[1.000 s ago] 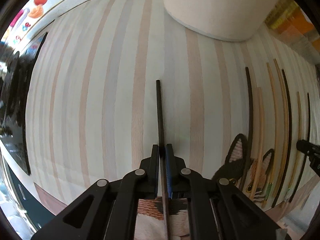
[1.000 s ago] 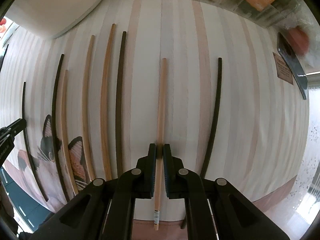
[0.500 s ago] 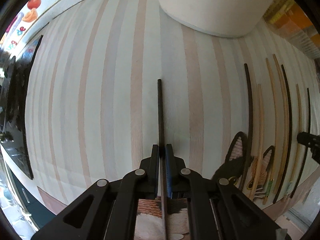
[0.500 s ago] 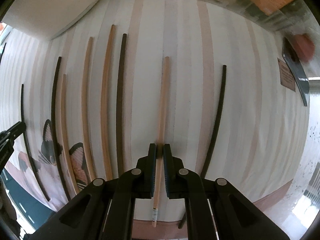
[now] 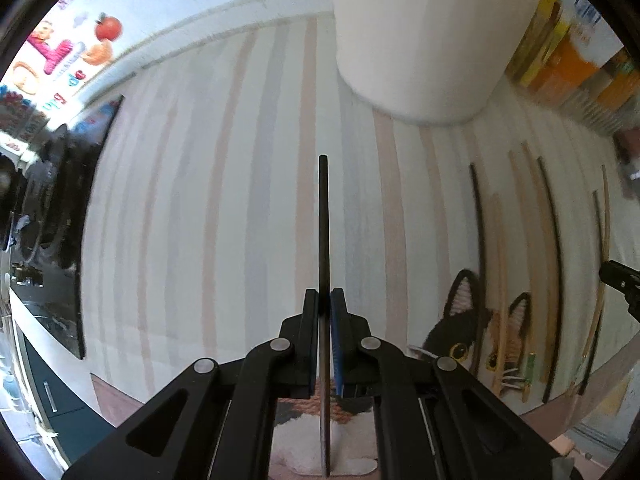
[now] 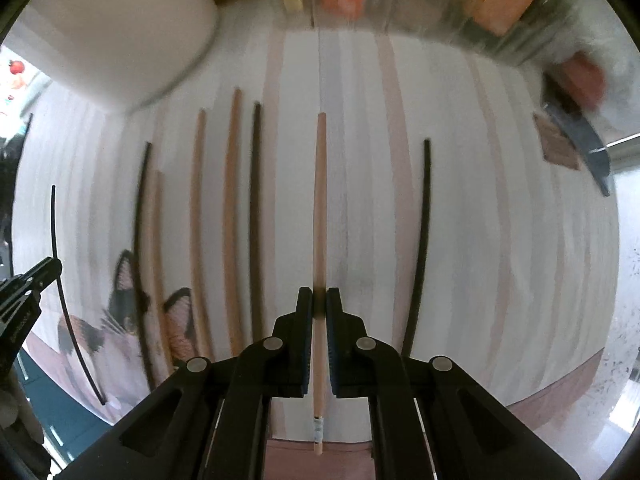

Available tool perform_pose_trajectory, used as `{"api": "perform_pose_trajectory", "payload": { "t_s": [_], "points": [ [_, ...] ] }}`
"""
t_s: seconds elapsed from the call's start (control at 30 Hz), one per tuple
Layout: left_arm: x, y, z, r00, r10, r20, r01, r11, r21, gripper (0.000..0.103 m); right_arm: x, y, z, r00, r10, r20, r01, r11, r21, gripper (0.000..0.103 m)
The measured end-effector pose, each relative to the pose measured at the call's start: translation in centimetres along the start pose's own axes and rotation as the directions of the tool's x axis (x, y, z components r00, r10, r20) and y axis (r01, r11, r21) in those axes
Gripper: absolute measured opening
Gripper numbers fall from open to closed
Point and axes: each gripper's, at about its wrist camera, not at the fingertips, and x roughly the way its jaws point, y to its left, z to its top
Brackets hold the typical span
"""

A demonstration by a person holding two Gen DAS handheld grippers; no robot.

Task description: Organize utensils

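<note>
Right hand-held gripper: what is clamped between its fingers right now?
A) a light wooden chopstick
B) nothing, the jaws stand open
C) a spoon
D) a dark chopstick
A: in the right wrist view the right hand-held gripper is shut on a light wooden chopstick, while the lone dark chopstick lies loose on the striped mat beside it.

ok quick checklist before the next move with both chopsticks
1. Left tongs shut on the thin black chopstick: ok.
2. Right tongs shut on the light wooden chopstick: ok.
3. Each stick lies straight along its tongs, not skewed: ok.
4. Both held sticks clear of the striped cloth: cannot tell.
5. Row of sorted chopsticks undisturbed and roughly parallel: ok.
6. Lone black chopstick to the right, apart from the row: not ok, not yet sorted.
</note>
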Motion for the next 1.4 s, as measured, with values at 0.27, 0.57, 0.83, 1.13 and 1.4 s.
{"api": "perform_pose_trajectory", "payload": {
  "t_s": [0.27, 0.57, 0.83, 1.13, 1.4],
  "points": [
    [-9.7, 1.7, 0.5, 0.974, -0.063, 0.219, 0.077, 0.995, -0.059, 0.003, -7.1, 1.0, 0.3, 0.979, 0.039, 0.201, -0.038, 0.999, -0.009, 0.007],
    [-22.8, 3.4, 5.8, 0.848, -0.211, 0.486, 0.271, 0.961, -0.055, 0.002, -19.3, 2.2, 3.5, 0.878, 0.194, 0.438, -0.192, 0.980, -0.049, 0.007],
    [-29.3, 3.4, 12.5, 0.744, -0.239, 0.624, 0.288, 0.957, 0.024, 0.001, -28.8, 3.5, 10.1, 0.744, 0.254, 0.618, -0.255, 0.963, -0.090, 0.007],
    [-27.8, 1.8, 18.3, 0.760, -0.225, 0.610, 0.259, 0.965, 0.034, 0.000, -30.8, 6.2, 16.4, 0.690, 0.269, 0.672, -0.270, 0.957, -0.106, 0.007],
    [-23.1, 4.7, 15.2, 0.842, -0.127, 0.524, 0.187, 0.981, -0.062, 0.011, -27.9, 7.0, 18.4, 0.699, 0.302, 0.648, -0.299, 0.947, -0.119, 0.007]
  ]
}}
